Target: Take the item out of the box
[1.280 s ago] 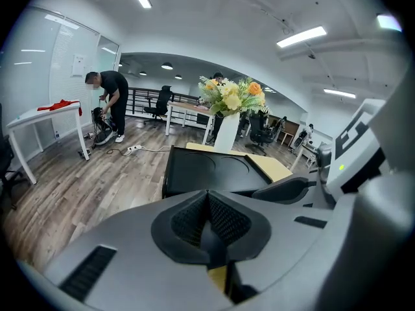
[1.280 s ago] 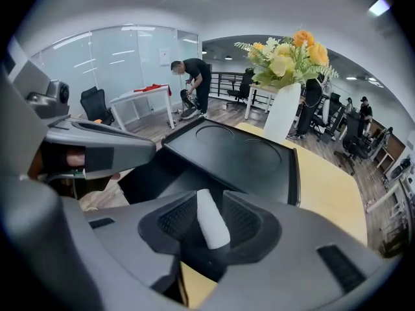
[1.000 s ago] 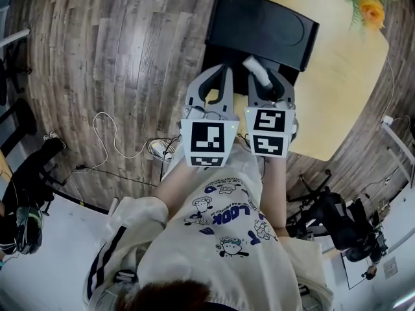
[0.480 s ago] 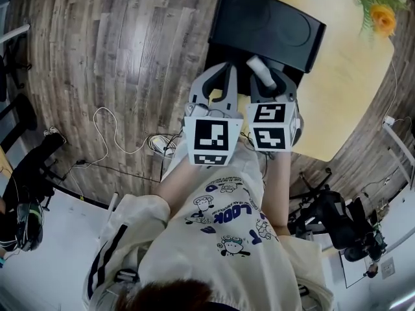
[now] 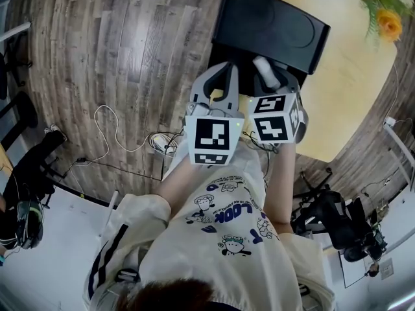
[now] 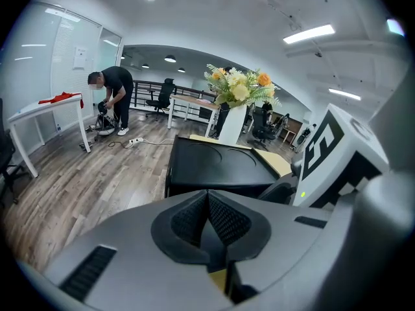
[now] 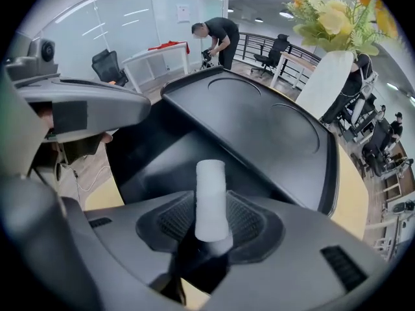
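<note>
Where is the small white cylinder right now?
Head view, centre-right: the small white cylinder sits between the right gripper's jaws, which have just been opening, just below the flat black box lid.

From the head view, looks steeply down from well above onto the black box [image 5: 269,24] at the near edge of the table [image 5: 353,76]. From the left gripper view, peers low and close over its own jaws across the box lid toward the flowers [image 6: 237,86]; from the right gripper view, tilts down more steeply, close over the same lid. Shares box, table and flowers in all three.
</note>
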Tool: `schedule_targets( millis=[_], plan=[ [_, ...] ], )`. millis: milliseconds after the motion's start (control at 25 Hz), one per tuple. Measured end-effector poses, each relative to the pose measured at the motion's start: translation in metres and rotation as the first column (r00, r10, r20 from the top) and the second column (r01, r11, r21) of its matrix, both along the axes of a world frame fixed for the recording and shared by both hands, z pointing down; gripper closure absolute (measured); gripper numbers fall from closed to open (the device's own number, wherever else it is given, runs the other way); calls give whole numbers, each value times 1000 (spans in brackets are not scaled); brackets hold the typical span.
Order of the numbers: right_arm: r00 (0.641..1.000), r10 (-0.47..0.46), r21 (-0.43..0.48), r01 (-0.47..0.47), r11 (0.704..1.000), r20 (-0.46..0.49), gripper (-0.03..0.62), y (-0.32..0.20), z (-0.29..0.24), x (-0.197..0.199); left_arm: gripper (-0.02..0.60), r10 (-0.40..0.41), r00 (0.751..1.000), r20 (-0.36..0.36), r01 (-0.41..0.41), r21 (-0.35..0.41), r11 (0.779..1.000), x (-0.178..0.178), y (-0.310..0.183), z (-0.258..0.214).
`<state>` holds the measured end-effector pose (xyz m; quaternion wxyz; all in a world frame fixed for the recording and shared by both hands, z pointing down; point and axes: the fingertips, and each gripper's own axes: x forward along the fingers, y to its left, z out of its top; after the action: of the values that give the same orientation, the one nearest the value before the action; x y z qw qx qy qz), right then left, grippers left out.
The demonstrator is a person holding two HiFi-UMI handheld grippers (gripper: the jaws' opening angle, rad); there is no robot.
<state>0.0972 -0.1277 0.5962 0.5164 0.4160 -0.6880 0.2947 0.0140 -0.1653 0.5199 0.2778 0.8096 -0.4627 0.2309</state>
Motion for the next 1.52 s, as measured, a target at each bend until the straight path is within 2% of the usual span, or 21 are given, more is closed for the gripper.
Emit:
schedule_targets(
  millis=[120, 680, 1200, 1520],
  plan=[
    [1000, -14, -26, 13, 1000, -3, 431, 2, 5, 1, 568, -2, 1000, 2, 2, 0, 1000, -1, 0, 0],
    [999, -20, -22, 21, 1000, 32, 447, 6, 0, -6, 568, -1, 1000, -3, 1, 4, 1000, -5, 0, -2],
    [986, 74, 79, -87, 993, 150, 447, -3, -37, -17, 568, 8, 1000, -22, -7, 69, 998, -4, -9, -29],
    [954, 170, 193, -220, 956, 246, 447, -11, -73, -9, 568, 7, 1000, -23, -4, 127, 992, 4, -9, -57]
  ],
)
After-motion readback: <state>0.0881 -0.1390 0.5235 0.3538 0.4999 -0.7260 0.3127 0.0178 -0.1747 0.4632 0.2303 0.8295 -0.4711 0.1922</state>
